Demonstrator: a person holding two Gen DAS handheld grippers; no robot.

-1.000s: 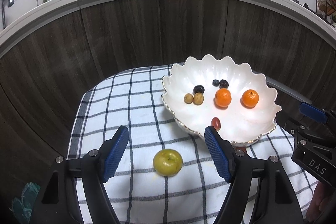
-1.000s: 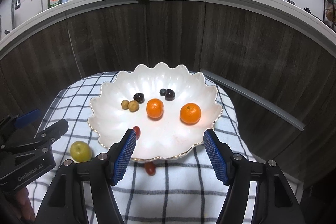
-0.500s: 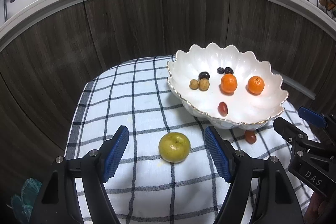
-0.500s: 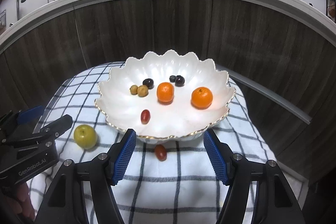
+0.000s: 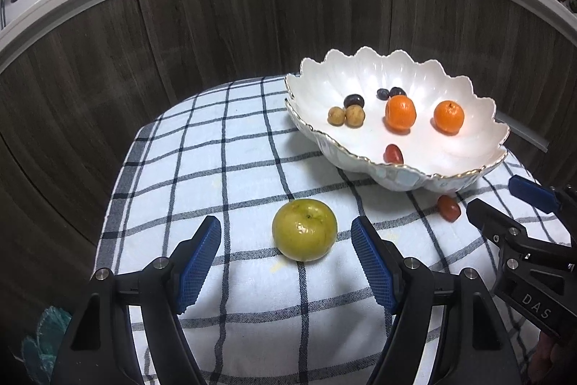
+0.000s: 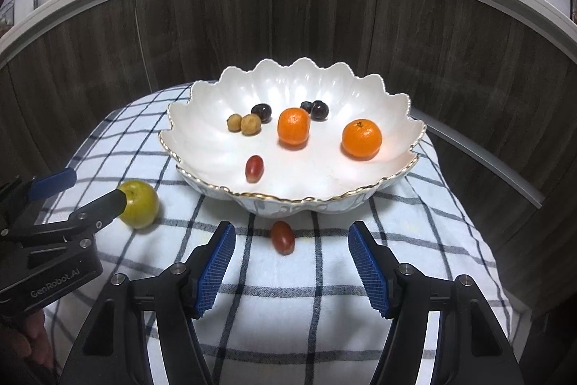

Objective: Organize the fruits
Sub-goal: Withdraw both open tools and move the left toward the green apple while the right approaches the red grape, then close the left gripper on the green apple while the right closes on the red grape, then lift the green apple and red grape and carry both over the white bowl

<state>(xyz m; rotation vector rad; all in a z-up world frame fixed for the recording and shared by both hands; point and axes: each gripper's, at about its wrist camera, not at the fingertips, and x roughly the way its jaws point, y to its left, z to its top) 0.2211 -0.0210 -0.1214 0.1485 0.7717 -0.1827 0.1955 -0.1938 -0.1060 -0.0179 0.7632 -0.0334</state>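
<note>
Left wrist view: checked cloth (image 5: 223,147) on a table, dark wood cabinets behind.
Bowl: white scalloped bowl (image 5: 364,74) holds two oranges, grapes and small fruits.
Left gripper (image 5: 286,258): spread wide, level, green fruit (image 5: 304,230) just ahead between its fingers.
Right gripper (image 6: 292,264): spread wide, red grape (image 6: 282,237) on the cloth between its tips.

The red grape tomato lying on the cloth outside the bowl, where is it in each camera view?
Left wrist view: the red grape tomato lies at right, under the near rim of the white bowl.
Right wrist view: it lies at lower centre, between the open tongs.
Shared landmark: the green fruit on the checked cloth.
</note>
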